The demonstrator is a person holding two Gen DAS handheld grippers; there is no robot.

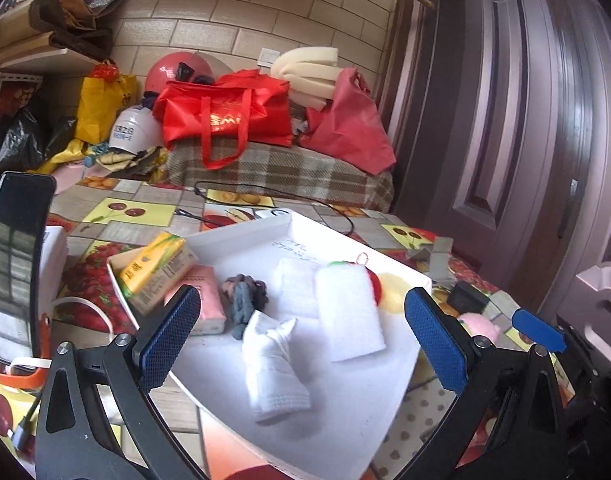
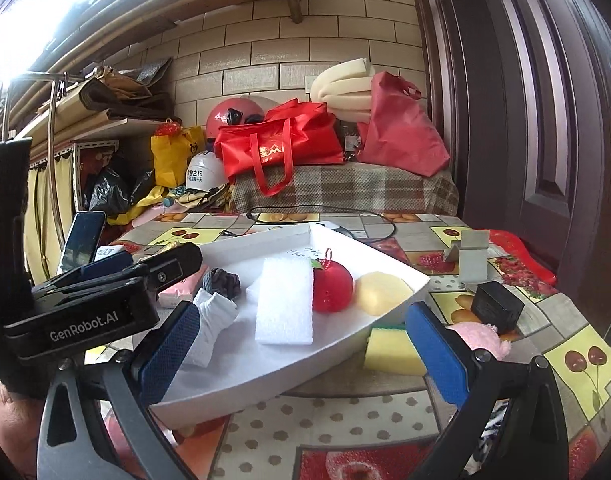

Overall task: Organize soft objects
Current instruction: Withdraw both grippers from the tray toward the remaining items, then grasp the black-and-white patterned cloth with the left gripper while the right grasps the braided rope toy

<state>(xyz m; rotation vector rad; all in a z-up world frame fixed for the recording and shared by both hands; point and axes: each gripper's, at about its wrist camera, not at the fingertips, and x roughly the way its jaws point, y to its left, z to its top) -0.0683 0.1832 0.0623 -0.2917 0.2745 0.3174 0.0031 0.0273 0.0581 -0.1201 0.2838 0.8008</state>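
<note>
A white tray holds a white sock, a grey scrunchie, a white sponge pad, a red apple plush, a pale yellow round sponge, a pink tissue pack and a yellow tissue pack. My left gripper is open and empty above the tray. My right gripper is open and empty at the tray's near edge. A yellow-green sponge and a pink plush lie outside the tray.
A black charger block and a grey metal stand sit right of the tray. A phone on a stand is at the left. A black cable runs behind the tray. Red bags lie on the plaid-covered bench.
</note>
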